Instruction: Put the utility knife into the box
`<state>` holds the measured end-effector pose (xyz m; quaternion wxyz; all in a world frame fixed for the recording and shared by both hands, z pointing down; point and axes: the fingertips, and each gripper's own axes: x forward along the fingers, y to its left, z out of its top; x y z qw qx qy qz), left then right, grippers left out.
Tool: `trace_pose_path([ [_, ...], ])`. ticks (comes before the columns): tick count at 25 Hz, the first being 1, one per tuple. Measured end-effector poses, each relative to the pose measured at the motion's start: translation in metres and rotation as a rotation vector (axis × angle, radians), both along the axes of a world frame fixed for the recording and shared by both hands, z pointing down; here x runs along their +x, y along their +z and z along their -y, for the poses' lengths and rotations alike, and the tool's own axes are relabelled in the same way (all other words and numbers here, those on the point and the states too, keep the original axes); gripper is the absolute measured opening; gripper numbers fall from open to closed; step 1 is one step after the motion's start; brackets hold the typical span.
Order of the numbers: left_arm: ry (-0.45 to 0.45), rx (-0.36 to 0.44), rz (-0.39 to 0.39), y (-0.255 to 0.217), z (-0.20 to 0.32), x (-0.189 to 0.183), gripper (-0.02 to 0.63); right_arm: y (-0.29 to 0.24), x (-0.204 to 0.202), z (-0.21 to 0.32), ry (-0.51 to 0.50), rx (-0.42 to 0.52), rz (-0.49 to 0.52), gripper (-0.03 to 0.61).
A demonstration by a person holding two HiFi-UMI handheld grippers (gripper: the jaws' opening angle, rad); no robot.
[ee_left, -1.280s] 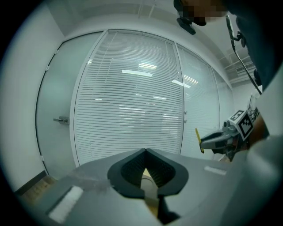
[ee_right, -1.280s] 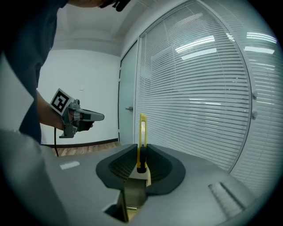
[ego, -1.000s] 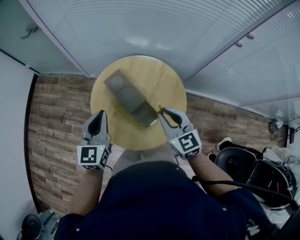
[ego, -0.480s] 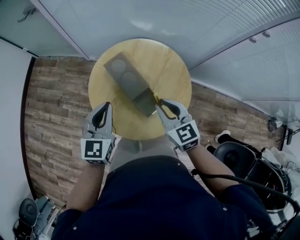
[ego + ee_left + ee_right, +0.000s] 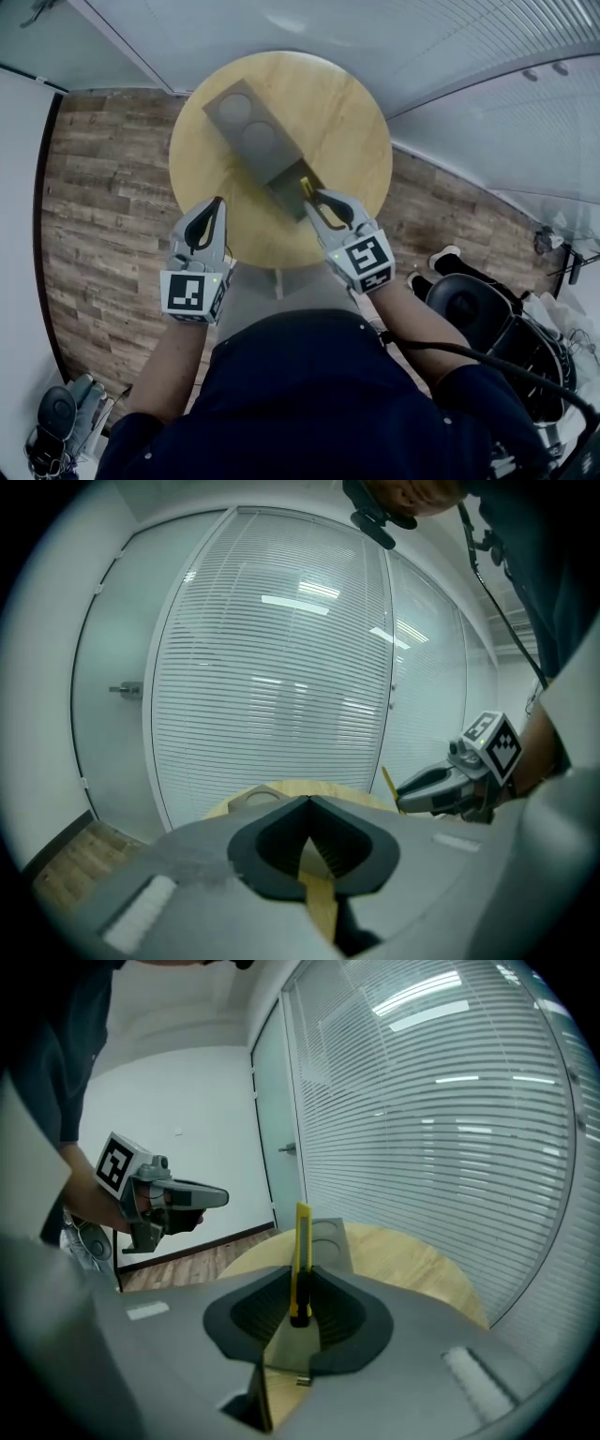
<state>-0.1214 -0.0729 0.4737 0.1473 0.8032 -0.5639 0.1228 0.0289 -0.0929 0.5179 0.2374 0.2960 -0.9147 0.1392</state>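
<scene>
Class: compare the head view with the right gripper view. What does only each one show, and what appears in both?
Only the head view: the right gripper from outside with its marker cube, and what looks like a black chair. Only the right gripper view: close up, its jaws pressed on the yellow utility knife, which sticks up past the jaw tips. Both: the round wooden table, the grey box, the knife and the left gripper.

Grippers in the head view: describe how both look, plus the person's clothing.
The left gripper and right gripper are grey, with tapering dark-padded tongs. Each carries a white cube printed with black square markers. A black cable trails by the right arm. The person wears a dark blue short-sleeved top.
</scene>
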Motion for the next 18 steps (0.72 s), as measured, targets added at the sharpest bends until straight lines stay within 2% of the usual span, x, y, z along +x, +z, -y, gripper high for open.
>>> trace_pose_path([
  [9,0.034,-0.025,0.001,0.024,0.010,0.011,0.003,0.041,-0.001,0.000,0.029,-0.095,-0.036,0.074],
  [18,0.019,-0.106,-0.019,0.069,0.006,0.002,0.003,0.080,0.003,0.007,0.041,-0.153,-0.079,0.074],
])
